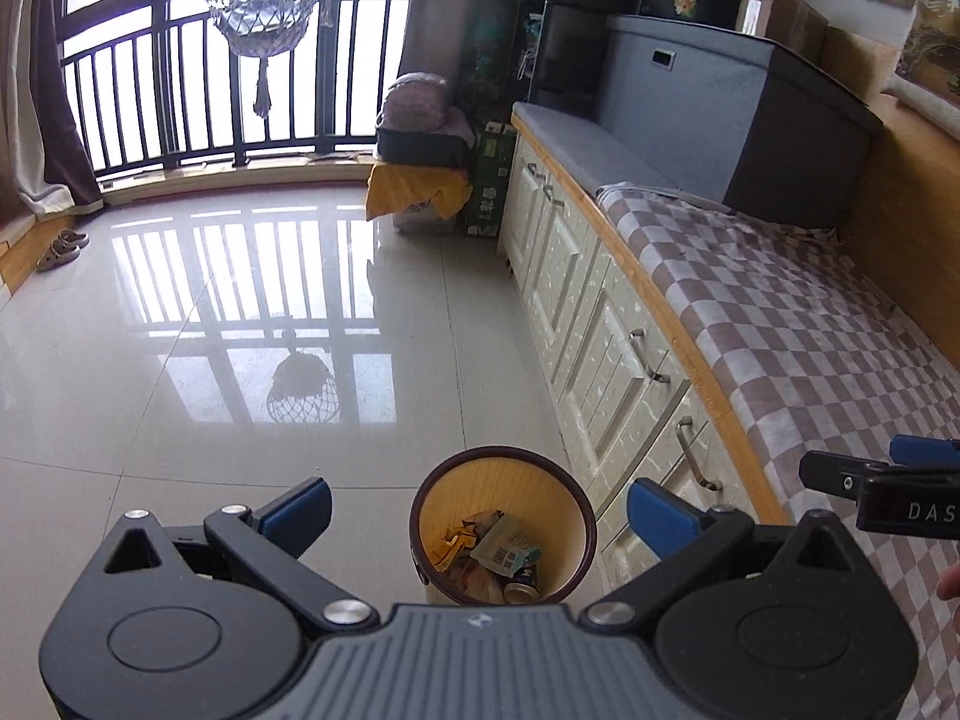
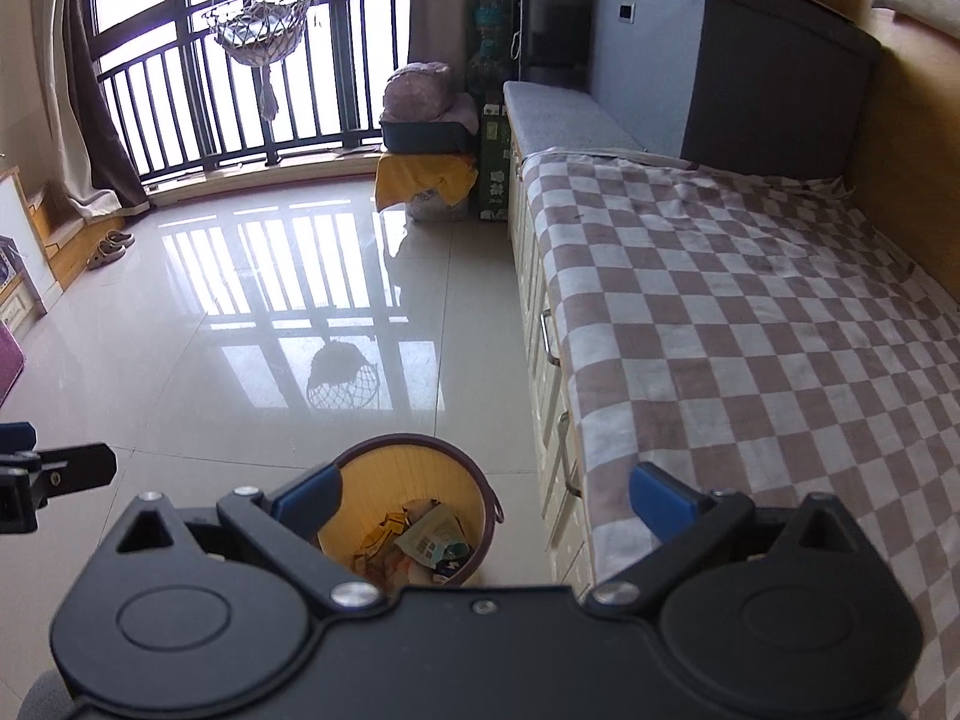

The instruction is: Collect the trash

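Note:
A round bin with a dark brown rim [image 1: 543,461] and yellow inside stands on the floor beside the cabinet. It holds trash [image 1: 495,552]: paper scraps, a printed wrapper and a can. My left gripper [image 1: 480,510] is open and empty, high above the bin. My right gripper [image 2: 486,498] is open and empty, above the bin's rim [image 2: 420,441] and the bed edge; the trash [image 2: 420,540] shows below it. The right gripper's tip [image 1: 870,480] shows at the right of the left wrist view. The left gripper's tip [image 2: 54,471] shows at the left of the right wrist view.
A checkered blanket [image 2: 750,330] covers the bench top on the right, over white cabinets with metal handles [image 1: 648,354]. A glossy tiled floor [image 1: 210,330] stretches to the balcony windows. A yellow-draped stack [image 1: 420,186] and slippers [image 1: 60,246] sit far back.

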Available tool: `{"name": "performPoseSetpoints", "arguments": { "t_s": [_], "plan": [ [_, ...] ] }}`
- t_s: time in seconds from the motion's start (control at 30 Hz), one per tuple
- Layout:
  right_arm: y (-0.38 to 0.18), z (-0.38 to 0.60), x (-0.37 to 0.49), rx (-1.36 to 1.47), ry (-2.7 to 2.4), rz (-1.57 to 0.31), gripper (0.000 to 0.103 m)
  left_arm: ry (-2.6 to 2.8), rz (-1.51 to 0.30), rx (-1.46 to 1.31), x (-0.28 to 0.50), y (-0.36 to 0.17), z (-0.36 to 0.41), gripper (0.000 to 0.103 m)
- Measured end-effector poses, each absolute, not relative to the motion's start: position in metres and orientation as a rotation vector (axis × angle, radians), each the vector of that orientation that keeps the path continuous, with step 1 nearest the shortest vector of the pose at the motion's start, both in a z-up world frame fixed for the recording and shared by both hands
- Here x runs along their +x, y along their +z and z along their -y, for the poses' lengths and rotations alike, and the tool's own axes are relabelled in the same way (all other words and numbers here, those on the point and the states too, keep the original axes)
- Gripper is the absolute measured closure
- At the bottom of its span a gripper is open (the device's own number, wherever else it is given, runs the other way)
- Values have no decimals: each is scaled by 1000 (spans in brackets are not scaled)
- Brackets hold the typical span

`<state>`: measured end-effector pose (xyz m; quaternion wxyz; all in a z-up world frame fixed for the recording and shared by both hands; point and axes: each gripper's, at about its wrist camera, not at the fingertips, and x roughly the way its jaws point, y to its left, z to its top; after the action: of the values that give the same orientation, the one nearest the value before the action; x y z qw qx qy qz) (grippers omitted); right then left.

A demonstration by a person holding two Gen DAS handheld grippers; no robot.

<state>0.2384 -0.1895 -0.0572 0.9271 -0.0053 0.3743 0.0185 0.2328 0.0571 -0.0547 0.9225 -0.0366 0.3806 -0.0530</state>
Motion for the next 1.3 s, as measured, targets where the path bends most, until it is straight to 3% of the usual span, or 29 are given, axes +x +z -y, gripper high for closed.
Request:
{"name": "performPoseSetpoints", "arguments": {
  "t_s": [0.4,1.3],
  "plan": [
    [-20,198,154,-51,6,-695,0,-65,-705,-74,160,-21,-54,0],
    [-43,185,78,-79,52,-674,0,-20,-666,-65,86,-40,-61,0]
  ]
}}
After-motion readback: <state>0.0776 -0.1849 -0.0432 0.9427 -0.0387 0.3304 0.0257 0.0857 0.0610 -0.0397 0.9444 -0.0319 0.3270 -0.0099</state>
